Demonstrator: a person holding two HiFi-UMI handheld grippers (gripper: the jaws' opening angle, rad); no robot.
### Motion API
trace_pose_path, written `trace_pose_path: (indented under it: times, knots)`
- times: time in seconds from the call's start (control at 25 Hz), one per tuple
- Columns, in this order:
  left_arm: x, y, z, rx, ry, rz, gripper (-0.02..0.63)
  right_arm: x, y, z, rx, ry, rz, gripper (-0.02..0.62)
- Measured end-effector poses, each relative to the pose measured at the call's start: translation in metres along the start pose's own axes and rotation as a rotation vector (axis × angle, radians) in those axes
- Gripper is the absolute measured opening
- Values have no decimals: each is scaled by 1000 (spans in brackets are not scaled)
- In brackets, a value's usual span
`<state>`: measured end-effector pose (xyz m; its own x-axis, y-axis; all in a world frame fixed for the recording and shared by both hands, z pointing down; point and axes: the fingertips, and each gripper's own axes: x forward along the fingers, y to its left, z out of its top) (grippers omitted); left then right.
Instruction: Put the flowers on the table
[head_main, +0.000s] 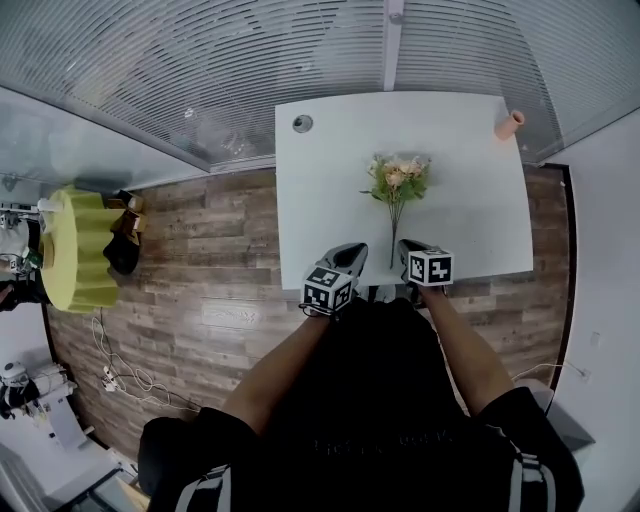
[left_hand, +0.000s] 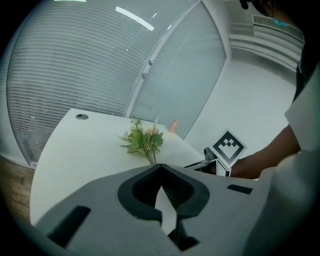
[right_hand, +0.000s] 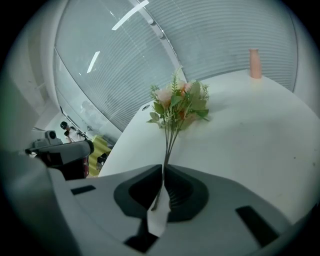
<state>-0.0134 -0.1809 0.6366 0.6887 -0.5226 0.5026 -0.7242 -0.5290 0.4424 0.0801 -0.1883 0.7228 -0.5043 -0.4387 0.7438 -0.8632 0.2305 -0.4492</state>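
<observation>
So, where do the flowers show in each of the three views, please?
Head view: flowers at upper centre, over the table, stems toward the right gripper.
Left gripper view: flowers at centre, above the left gripper.
Right gripper view: flowers at centre, stems between the gripper's jaws.
Shared landmark: pink vase, beyond the flowers.

pink vase (head_main: 509, 124) stands upright, far right corner | yellow ribbed object (head_main: 78, 250) sits left on wood floor (head_main: 200, 250) | white cables (head_main: 122, 378) trail nearby | slatted blinds (head_main: 200, 60) behind
</observation>
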Motion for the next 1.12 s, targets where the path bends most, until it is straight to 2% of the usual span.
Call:
trace_pose_path:
  times: [0.44,0.68,1.12]
  knots:
    - [-11,-19,-9,27,-27,-5,17,-43,34,4,-143,-153,28,29]
    - [-18,-30,-9,38,-46,-16,18,-75,51,11,-159,-238,49,28]
    - [-47,-42,6,38,-132,-17,18,-137,84,21,-288,-367,111,29]
